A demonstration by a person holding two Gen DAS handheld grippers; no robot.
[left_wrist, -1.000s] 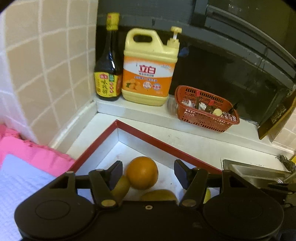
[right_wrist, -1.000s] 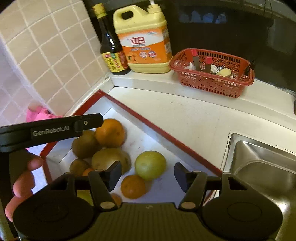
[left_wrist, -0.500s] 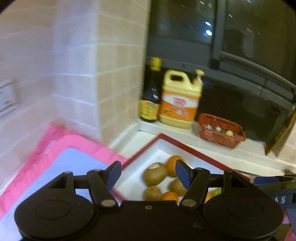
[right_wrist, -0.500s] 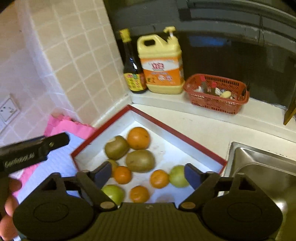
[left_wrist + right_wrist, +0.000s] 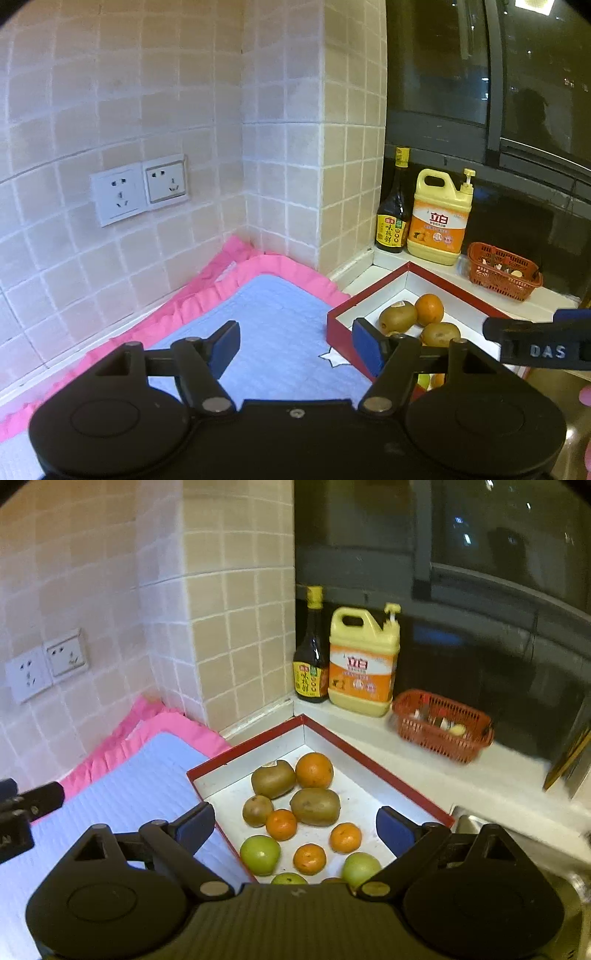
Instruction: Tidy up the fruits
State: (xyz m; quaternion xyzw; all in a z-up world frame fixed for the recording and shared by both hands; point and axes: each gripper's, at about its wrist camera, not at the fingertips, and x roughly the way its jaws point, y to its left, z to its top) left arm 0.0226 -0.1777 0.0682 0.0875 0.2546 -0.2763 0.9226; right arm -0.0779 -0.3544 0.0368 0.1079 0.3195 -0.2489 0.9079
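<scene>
Seemingly finished: both tools, left tool (image 5: 293,345) and right tool (image 5: 295,825), gape empty above the fruit tray (image 5: 373,766); next, withdraw.

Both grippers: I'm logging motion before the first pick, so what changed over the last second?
The left gripper and right gripper pulled back and up from the red tray, both open and empty, the left swinging over the mat. The fruit stayed put.
</scene>
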